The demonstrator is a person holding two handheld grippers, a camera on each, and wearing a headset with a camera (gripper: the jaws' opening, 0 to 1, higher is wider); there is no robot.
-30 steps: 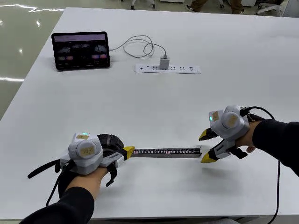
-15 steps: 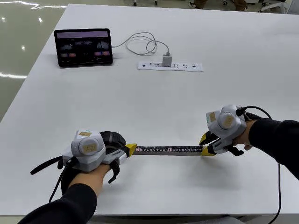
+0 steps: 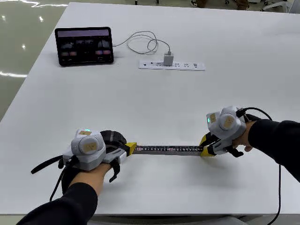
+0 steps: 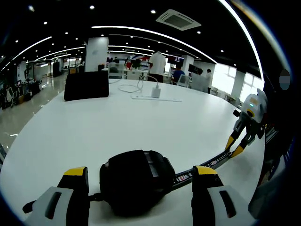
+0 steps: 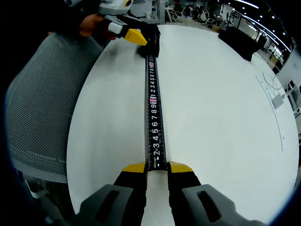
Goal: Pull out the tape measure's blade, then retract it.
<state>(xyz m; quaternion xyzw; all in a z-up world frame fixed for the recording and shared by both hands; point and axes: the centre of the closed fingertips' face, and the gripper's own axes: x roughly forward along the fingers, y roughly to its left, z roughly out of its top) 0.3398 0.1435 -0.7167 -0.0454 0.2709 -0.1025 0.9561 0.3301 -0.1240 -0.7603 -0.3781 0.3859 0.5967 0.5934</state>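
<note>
head view, left to right. a dark tablet (image 3: 84,46) stands propped at the far left of the white table (image 3: 197,108), its screen lit. near the front edge a hand (image 3: 86,177) in a dark sleeve holds the left gripper (image 4: 140,171). its yellow-tipped jaws stand wide apart, one on each side of the tape measure's black case (image 3: 111,139), which rests on the table. in the left gripper view a thin strip of table shows between the case and each jaw, so it cannot be told whether the jaws press on the case or merely flank it. further back, a white cable (image 3: 143,44) loops from beside the tablet to a charger (image 3: 168,60) plugged into a white power strip (image 3: 171,66) lying flat. the blade (image 3: 166,150) is drawn out of the case and runs straight to the right, lying on the table surface, passing just in front of one left jaw tip. at its free end the right gripper (image 3: 205,151), held in the other hand (image 3: 243,138), is clamped on the blade. in the right gripper view the two jaws stand nearly together with the blade's end pinched between them, and the printed numerals run away toward the case. a grey mesh surface (image 5: 42,108) lies beside the table edge in that view.
</note>
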